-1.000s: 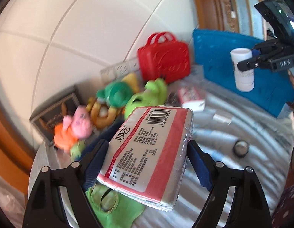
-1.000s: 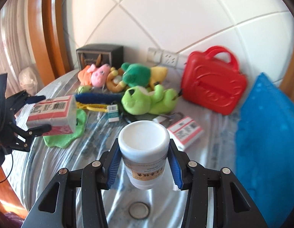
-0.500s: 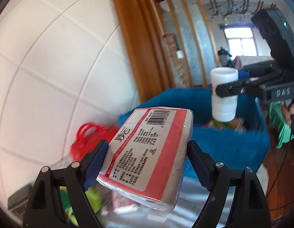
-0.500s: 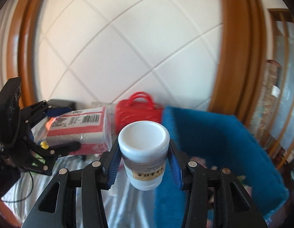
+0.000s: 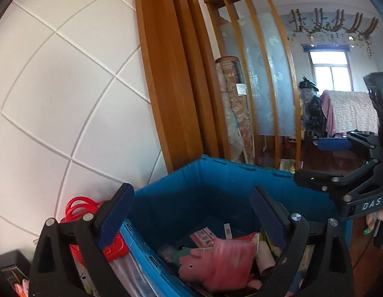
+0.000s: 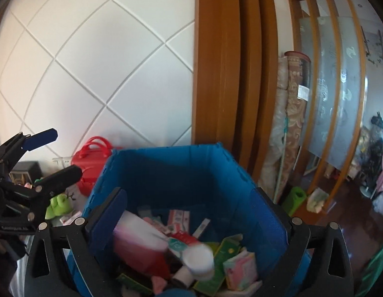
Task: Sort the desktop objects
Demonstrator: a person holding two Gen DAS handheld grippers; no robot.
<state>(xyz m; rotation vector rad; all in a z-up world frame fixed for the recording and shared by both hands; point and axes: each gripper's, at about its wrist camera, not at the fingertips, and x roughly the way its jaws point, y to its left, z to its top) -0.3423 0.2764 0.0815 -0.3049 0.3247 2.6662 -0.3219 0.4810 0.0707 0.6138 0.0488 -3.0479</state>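
Both grippers hover over the blue plastic crate (image 6: 166,173). Left gripper (image 5: 191,212) and right gripper (image 6: 191,212) have just opened, jaws apart and empty; pink-wrapped tissue pack (image 6: 139,245) and white cylindrical jar (image 6: 198,259), released, lie inside.

My left tool (image 5: 191,217) is a black plastic frame with cut-out triangular windows, silver screw heads at its joints and dark blue pads on its two fingers (image 5: 117,212). My right tool (image 6: 189,220) is built the same, with white letters "DAS" printed on its black side arm.
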